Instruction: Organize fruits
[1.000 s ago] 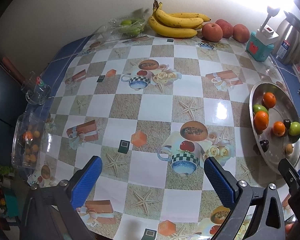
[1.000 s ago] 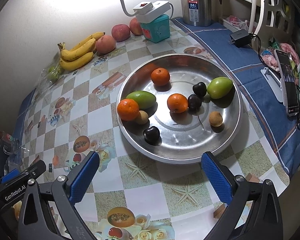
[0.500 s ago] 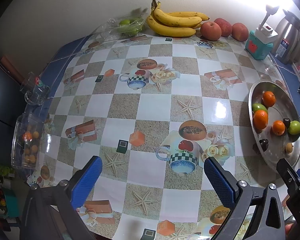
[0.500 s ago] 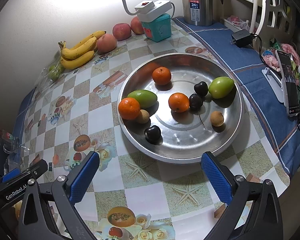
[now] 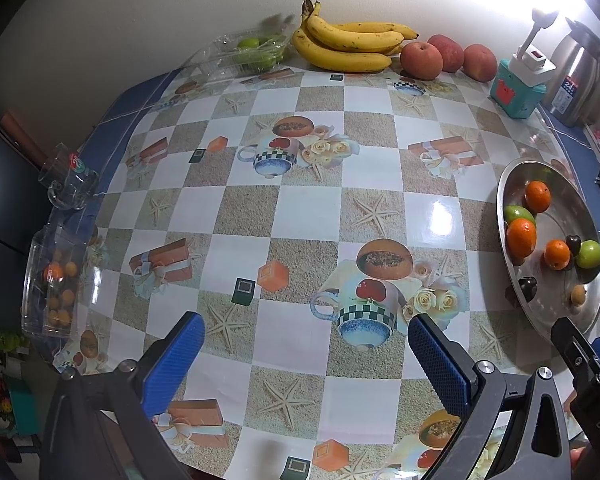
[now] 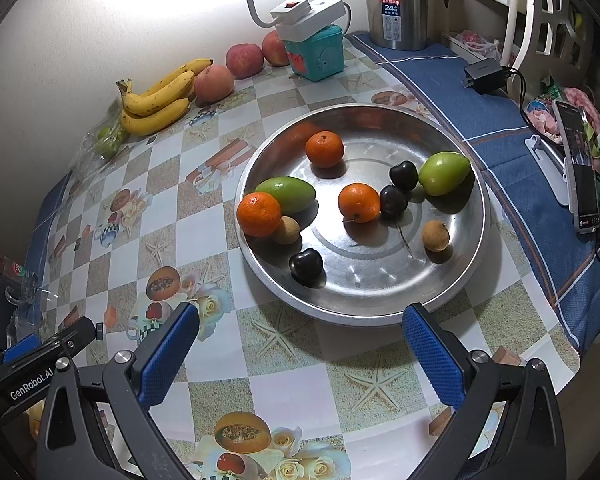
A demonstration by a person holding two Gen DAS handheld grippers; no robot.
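A steel plate holds three tangerines, two green fruits, three dark cherries and two small brown longans. My right gripper is open just in front of the plate's near rim, nothing between its blue pads. My left gripper is open over the patterned tablecloth, well left of the plate. Bananas and three apples lie along the wall. A clear tray of green fruit sits left of the bananas.
A clear box of small orange fruits and a glass mug stand at the table's left edge. A teal box with a power strip and lamp, a steel kettle, a charger and a phone occupy the right side.
Both grippers have stayed open and almost still. The right wrist view has drifted very slightly, with the plate shifting a little rightward in it.
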